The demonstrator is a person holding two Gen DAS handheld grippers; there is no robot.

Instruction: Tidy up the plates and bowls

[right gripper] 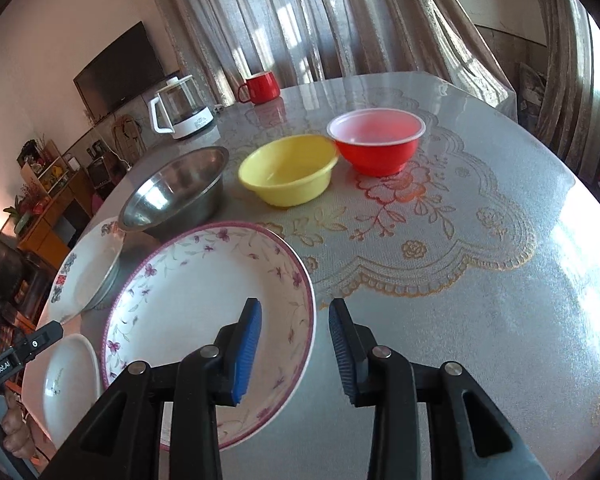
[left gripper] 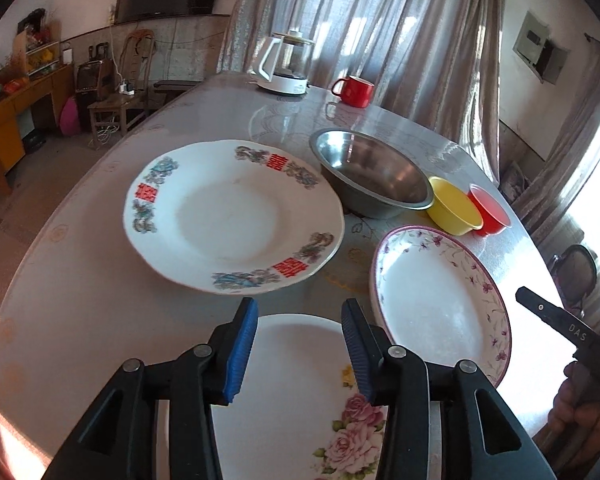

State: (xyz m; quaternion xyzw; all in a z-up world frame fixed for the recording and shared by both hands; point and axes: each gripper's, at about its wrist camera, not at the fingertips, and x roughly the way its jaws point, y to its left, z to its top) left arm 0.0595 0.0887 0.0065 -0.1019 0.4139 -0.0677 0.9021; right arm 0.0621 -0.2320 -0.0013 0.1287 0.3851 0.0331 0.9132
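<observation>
Across the curtained room's round worktop [right gripper: 440, 240], under a glossy lace-pattern cover, three plates lie apart and three bowls sit in a row behind, nothing stacked yet. Both grippers' fingers stand apart, empty: left gripper [left gripper: 300, 344] over the rose plate [left gripper: 292, 400], right gripper [right gripper: 294, 346] over the purple-rimmed plate [right gripper: 188, 304]. Next, probably: grip one plate's rim.

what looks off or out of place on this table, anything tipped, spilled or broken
Nothing spilled or broken. The one oddity: the steel bowl sits tilted, apparently propped on the rim of the red-emblem plate instead of flat on the table.
</observation>
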